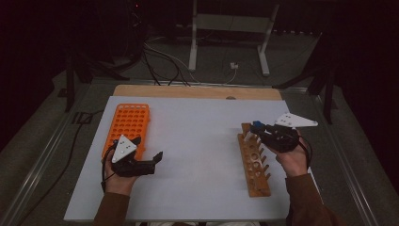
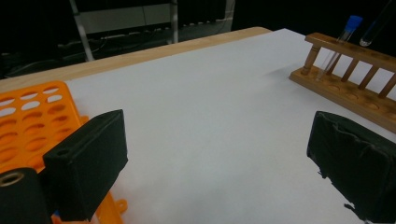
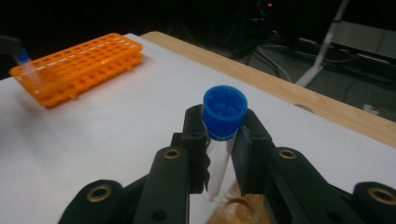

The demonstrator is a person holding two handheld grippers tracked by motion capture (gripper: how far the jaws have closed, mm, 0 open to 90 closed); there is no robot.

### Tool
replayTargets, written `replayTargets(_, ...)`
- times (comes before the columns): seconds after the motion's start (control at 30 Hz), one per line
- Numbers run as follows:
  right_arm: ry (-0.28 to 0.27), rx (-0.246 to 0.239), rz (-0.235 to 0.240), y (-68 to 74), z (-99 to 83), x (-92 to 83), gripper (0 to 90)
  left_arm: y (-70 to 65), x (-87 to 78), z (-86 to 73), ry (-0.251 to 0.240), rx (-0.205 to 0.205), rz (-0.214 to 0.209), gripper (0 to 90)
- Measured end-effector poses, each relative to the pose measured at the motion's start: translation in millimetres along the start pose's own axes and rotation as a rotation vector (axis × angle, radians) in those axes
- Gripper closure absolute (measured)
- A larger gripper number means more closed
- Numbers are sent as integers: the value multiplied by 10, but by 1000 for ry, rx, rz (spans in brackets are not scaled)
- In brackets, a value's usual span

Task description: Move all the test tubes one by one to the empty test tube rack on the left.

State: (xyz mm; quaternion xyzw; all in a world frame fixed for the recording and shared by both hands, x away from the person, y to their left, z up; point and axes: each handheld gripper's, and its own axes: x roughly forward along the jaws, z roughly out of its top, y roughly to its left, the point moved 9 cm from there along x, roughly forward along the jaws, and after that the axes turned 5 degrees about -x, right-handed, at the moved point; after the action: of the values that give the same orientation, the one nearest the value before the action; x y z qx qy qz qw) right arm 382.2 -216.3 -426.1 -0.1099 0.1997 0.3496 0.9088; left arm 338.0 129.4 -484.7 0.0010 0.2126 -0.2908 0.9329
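a blue-capped test tube is gripped just under its cap by the right claw, over the far end of the wooden rack. for a clean seating, the tube should be kept upright and centred over a hole. farther off, the left claw is held open and empty beside the orange rack on the bench.

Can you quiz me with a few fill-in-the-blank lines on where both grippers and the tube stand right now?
1. The right gripper is shut on a clear test tube with a ____ cap.
2. That tube is held over the ____ end of the wooden test tube rack.
3. The left gripper has its jaws ____ and holds nothing.
4. The rack beside the left gripper, the plastic tube rack, is coloured ____.

Missing words: blue; far; open; orange
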Motion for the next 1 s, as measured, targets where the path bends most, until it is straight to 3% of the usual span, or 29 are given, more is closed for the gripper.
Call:
replayTargets(0.37, 21, -7, 82, 294, 29, 277, 769, -150, 138, 75, 13, -16, -23, 67)
replayTargets(0.67, 50, -38, 147, 600, 53, 492, 769, -368, 308, 112, 28, 8, -85, 73)
replayTargets(1.0, 49, -32, 188, 814, 116, 655, 769, -602, 539, 162, 36, 13, -136, 105)
